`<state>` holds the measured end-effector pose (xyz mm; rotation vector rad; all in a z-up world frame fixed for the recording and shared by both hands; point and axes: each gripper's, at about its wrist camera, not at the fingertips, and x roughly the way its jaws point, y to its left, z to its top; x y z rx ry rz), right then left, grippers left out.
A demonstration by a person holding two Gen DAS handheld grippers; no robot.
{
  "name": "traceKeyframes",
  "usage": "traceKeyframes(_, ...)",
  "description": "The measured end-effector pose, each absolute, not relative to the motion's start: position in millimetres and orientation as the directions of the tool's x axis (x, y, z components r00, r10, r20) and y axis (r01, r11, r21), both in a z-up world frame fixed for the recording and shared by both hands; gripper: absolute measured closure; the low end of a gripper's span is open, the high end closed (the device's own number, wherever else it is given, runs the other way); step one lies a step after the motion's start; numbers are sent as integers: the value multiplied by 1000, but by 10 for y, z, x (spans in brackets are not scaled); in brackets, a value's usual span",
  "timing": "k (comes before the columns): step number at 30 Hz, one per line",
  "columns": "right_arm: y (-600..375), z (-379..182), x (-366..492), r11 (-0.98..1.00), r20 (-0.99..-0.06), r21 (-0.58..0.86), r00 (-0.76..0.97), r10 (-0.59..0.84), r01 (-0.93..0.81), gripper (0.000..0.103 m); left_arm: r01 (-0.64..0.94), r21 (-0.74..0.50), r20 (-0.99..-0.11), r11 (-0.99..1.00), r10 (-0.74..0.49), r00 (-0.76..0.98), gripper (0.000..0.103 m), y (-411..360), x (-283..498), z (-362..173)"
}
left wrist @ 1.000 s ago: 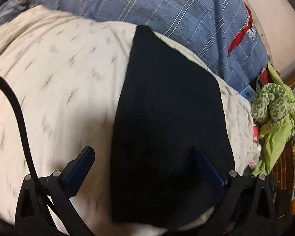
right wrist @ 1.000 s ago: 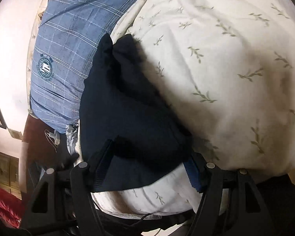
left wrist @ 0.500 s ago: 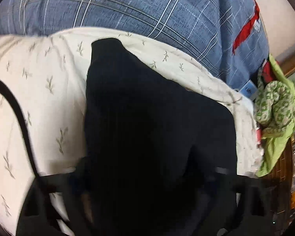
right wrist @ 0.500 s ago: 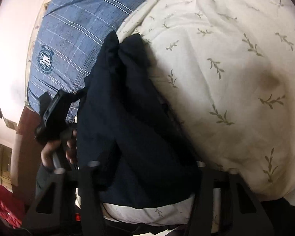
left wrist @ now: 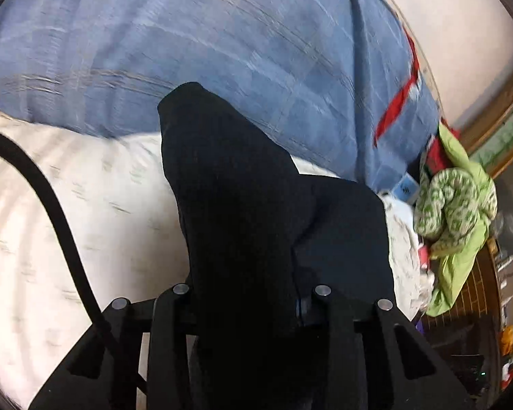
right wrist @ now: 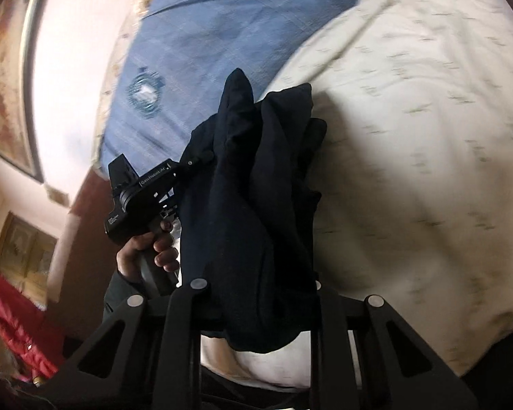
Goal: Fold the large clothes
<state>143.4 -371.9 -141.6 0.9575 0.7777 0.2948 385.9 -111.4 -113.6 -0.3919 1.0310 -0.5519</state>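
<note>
- A bed carries a cream quilt [right wrist: 410, 171] printed with small leaf sprigs, and a blue plaid blanket [left wrist: 222, 44] lies beyond it; both are soft and blurred.
- The dark navy garment [left wrist: 249, 212] is bunched into thick, matte folds and lifted off the quilt, its upper corner peaking to a point.
- The left hand-held gripper [left wrist: 253, 304] is closed on the garment's lower edge, cloth filling the gap between its fingers.
- The right hand-held gripper [right wrist: 256, 307] likewise pinches the hanging cloth, which drapes over its frame.
- A crumpled green patterned cloth [left wrist: 455, 212] sits at the bed's edge.
</note>
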Motion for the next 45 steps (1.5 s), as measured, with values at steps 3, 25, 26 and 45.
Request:
traceKeyframes(3, -3519, -1494, 1579, 565, -466, 820, 678, 568, 90, 81, 223, -516, -745, 827, -562, 361, 64, -855, 3978, -1277)
traceKeyframes(25, -2968, -1178, 1873, 860, -673, 510, 628, 391, 11, 76, 229, -382, -767, 895, -445, 463, 20, -824, 2134, -1105)
traceKeyframes(26, -2953, -1273, 1962, 856, -687, 517, 608, 399, 23, 83, 227, -374, -788, 899, -437, 432, 24, -887, 2080, -1224)
traceKeyframes(45, -2726, -1575, 2865, 928, -802, 372, 515, 303, 32, 103, 110, -35, -811, 993, -93, 578, 34, -974, 1726, -1071)
